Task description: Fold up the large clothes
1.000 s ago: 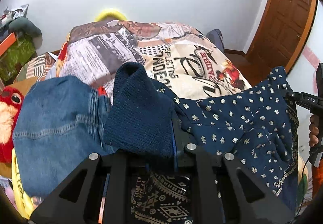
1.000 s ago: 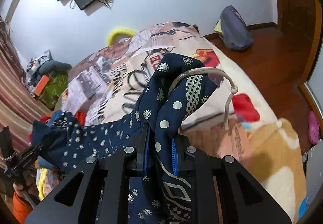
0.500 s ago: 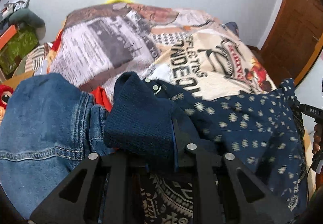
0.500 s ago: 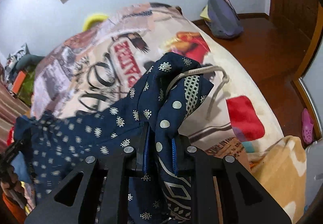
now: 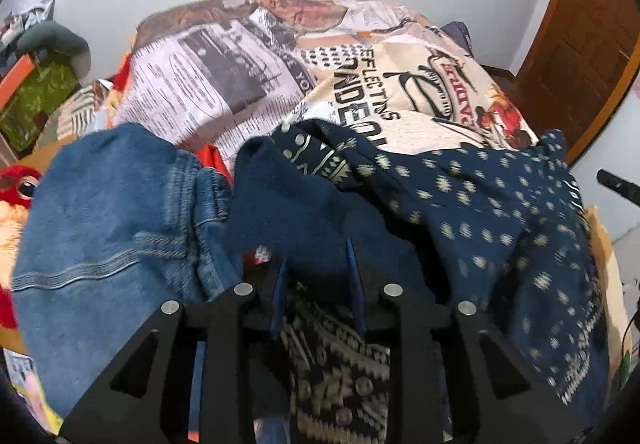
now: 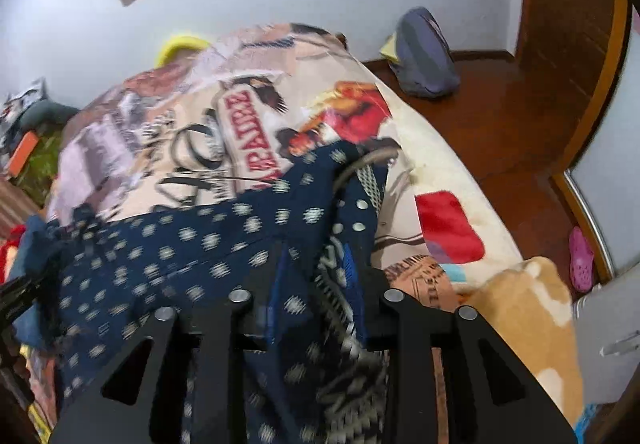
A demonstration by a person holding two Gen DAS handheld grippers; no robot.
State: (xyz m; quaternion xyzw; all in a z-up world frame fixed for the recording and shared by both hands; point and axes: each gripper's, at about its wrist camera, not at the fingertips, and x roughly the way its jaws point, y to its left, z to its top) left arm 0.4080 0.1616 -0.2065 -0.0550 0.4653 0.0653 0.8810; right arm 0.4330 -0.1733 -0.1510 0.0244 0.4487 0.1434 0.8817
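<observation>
Navy patterned garment (image 5: 480,203) bunches between both sets of fingers at lower centre of each frame. Left gripper (image 5: 318,276) and right gripper (image 6: 318,268) have just been opening; the fingers now stand parted, cloth loose between them over the bed (image 6: 440,171).

free: printed bedspread (image 5: 248,75) bare beyond the navy dotted garment (image 5: 480,211) | blocked left: jeans (image 5: 104,228) heaped beside it; red plush toy (image 5: 20,183) further out | right: wooden floor (image 6: 500,131) open; purple bag (image 6: 424,55) near wall

Printed bedspread (image 5: 248,55), blue jeans (image 5: 104,228), purple bag (image 6: 426,55), pink shoe (image 6: 581,258).
</observation>
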